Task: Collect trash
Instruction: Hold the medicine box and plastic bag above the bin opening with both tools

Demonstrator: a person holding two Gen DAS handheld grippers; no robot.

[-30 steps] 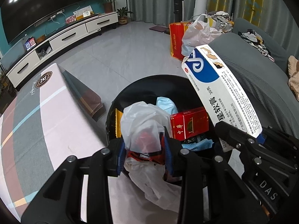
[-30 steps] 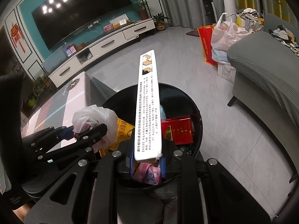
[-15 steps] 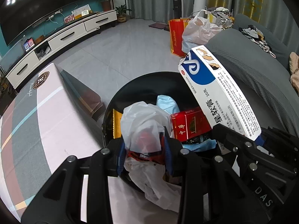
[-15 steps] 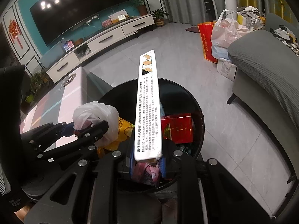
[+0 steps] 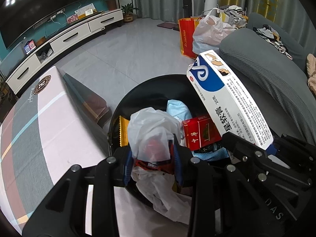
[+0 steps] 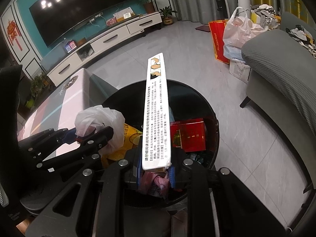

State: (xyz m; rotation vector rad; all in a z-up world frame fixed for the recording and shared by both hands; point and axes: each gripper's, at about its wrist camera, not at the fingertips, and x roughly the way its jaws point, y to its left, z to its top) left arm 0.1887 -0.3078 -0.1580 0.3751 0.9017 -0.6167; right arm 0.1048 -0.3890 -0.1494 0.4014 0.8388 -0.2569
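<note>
Bin (image 5: 150,85) beside table (image 5: 59,122) corner, already holding red pack (image 5: 199,134). Left tool (image 5: 153,159) clamped on crumpled bag (image 5: 152,132), poised above near rim. Right tool (image 6: 156,174) clamped on white box (image 6: 158,114) end, box angled over opening. Both seemingly positioned for dropping in.

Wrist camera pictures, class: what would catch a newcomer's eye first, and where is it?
The long white and blue carton stands out, clamped at its lower end by the right gripper and slanting up over the round black bin. Beside it, the left gripper squeezes a crumpled white plastic bag above the bin's near rim. Inside the bin, a bright red box lies among other rubbish.
</note>
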